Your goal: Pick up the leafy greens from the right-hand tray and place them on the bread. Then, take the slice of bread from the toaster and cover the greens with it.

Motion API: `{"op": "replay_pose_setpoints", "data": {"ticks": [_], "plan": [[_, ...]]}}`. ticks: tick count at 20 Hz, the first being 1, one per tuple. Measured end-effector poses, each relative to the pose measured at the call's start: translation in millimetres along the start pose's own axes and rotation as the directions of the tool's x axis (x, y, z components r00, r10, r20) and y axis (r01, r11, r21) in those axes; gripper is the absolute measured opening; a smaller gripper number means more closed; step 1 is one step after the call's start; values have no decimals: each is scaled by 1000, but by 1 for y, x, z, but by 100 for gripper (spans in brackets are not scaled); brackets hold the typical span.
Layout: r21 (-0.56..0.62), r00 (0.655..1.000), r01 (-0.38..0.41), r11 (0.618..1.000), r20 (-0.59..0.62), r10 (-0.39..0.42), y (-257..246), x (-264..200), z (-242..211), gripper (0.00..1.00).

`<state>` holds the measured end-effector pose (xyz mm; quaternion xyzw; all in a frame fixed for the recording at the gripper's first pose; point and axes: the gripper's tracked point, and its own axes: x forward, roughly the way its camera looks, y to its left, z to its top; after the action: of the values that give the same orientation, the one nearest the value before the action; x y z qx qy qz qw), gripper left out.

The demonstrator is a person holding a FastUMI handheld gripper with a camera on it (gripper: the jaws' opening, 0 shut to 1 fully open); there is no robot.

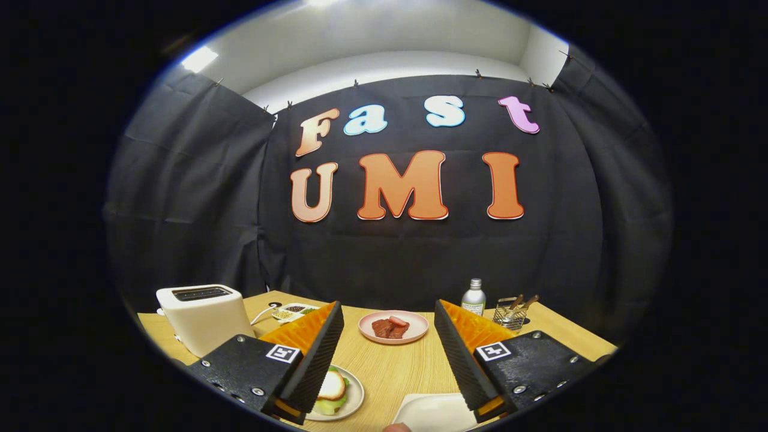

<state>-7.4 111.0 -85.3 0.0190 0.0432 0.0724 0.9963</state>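
My gripper (387, 309) is open and held above the wooden table (396, 366), with nothing between its fingers. Beside the left finger (312, 354) sits a white plate (354, 399). It carries a pale bread slice (332, 384) lying on top of leafy greens (327, 406), and the finger partly covers them. A white toaster (201, 315) stands beyond the left finger, its top slots dark. A white tray (435, 411) lies low beside the right finger (459, 354); the part I can see is bare.
A pink plate (393, 327) with pieces of red meat sits ahead between the fingers. Farther back right stand a small bottle (473, 298) and a wire basket (511, 313) of utensils. A small divided dish (294, 311) sits behind the toaster.
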Motion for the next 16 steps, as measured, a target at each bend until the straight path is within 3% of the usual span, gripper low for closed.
{"op": "replay_pose_setpoints", "data": {"ticks": [16], "plan": [[22,1000,-14,1000,-27,14,1,6,-9,91]]}}
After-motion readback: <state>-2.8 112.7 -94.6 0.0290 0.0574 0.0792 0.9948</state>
